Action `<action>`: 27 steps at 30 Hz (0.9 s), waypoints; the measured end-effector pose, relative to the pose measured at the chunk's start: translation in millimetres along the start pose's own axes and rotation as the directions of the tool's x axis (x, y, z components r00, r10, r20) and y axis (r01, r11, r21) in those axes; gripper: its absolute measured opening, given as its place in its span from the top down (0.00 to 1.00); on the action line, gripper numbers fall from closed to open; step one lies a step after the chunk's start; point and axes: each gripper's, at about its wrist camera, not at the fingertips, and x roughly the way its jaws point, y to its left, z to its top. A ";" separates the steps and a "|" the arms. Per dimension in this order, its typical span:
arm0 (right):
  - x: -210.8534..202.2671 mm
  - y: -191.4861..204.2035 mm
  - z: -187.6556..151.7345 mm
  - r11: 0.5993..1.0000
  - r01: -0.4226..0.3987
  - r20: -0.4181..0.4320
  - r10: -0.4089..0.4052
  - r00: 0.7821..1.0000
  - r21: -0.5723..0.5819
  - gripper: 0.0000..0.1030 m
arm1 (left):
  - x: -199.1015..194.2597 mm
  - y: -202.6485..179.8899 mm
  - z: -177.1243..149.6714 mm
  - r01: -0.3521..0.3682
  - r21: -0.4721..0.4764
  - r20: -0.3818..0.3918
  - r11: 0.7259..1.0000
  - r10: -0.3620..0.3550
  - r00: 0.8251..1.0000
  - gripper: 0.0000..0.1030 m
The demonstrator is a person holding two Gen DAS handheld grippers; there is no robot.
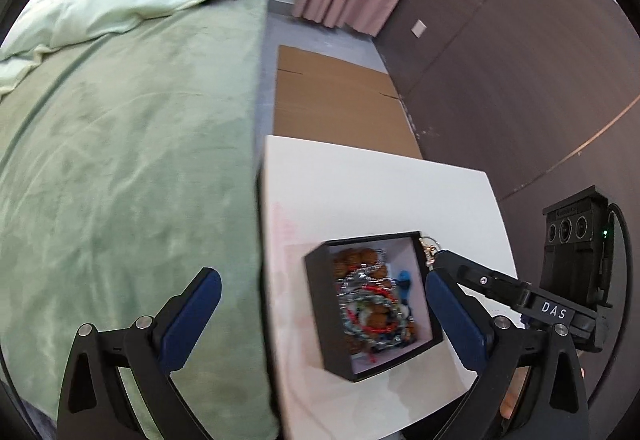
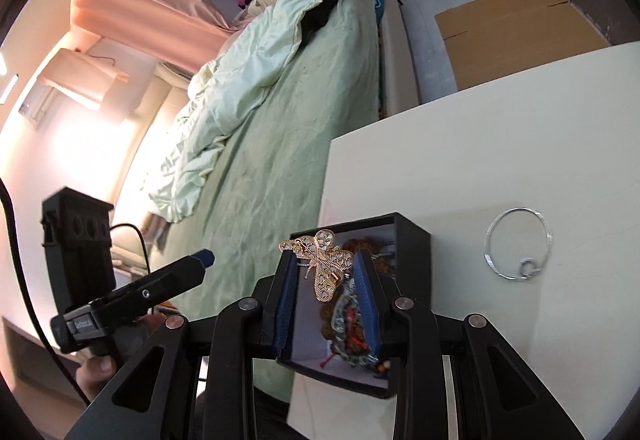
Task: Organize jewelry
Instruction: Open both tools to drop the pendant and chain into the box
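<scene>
Looking along the right gripper (image 2: 325, 268), the right wrist view shows a gold butterfly brooch (image 2: 322, 264) clamped between its blue pads (image 2: 366, 300), just above the open black box (image 2: 412, 240). This view alone also shows a silver wire bangle (image 2: 518, 244) lying flat on the white tabletop (image 2: 500, 143), near the box on its right side and apart from it. The left wrist view does not show the bangle, and of the brooch only a small gold part (image 1: 430, 248) is seen at the box's far right corner. It shows better what lies inside the box: a tangled heap of beaded bracelets (image 1: 370, 304), red, brown and silver. The left gripper (image 1: 323, 294) has its fingers wide apart and holds nothing; one finger hangs over the green bed (image 1: 132, 159), the other beside the right wall of the box. The box stands near the tabletop's edge next to the bed.
</scene>
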 end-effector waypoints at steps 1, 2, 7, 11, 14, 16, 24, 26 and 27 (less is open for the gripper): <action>2.6 1.7 -0.1 1.000 -0.013 -0.006 0.013 1.000 -0.002 0.70 | -3.2 2.6 -0.9 -0.006 -0.001 0.005 1.000 0.006 1.000 0.01; 6.3 3.4 -0.1 0.999 -0.033 -0.024 0.033 0.999 -0.001 0.68 | -5.7 4.2 -1.4 -0.010 -0.001 0.008 1.000 0.010 1.000 0.01; 6.0 7.7 -3.1 0.999 -0.037 -0.033 0.037 0.999 0.017 0.27 | -14.7 -4.0 -1.6 -0.018 0.024 0.017 1.000 0.017 1.000 0.01; -12.2 7.8 -5.5 1.000 -0.016 -0.014 0.016 1.000 0.013 0.27 | -16.4 -22.5 -0.8 -0.013 0.068 0.028 0.998 0.011 1.000 0.01; -31.2 3.8 -4.8 1.000 0.015 0.011 -0.015 1.000 0.009 0.27 | -13.5 -38.9 0.3 0.005 0.092 0.027 0.996 -0.008 1.000 0.01; -45.6 -1.8 -5.7 0.999 0.035 0.029 -0.036 0.999 0.018 0.27 | -9.2 -51.9 0.8 0.015 0.113 0.021 0.994 -0.017 1.000 0.01; -98.4 -29.0 -6.6 0.990 0.134 0.052 -0.136 0.989 0.035 0.27 | 16.1 -106.9 -0.2 0.011 0.226 -0.012 0.974 -0.009 1.000 0.01; -111.9 -36.4 -7.8 0.987 0.155 0.064 -0.158 0.985 0.049 0.27 | 22.5 -119.9 0.0 -0.001 0.258 -0.006 0.966 0.002 1.000 0.01; -117.6 -41.6 -8.3 0.985 0.162 0.067 -0.166 0.984 0.063 0.27 | 26.0 -125.6 -0.4 -0.002 0.270 -0.007 0.963 0.004 1.000 0.01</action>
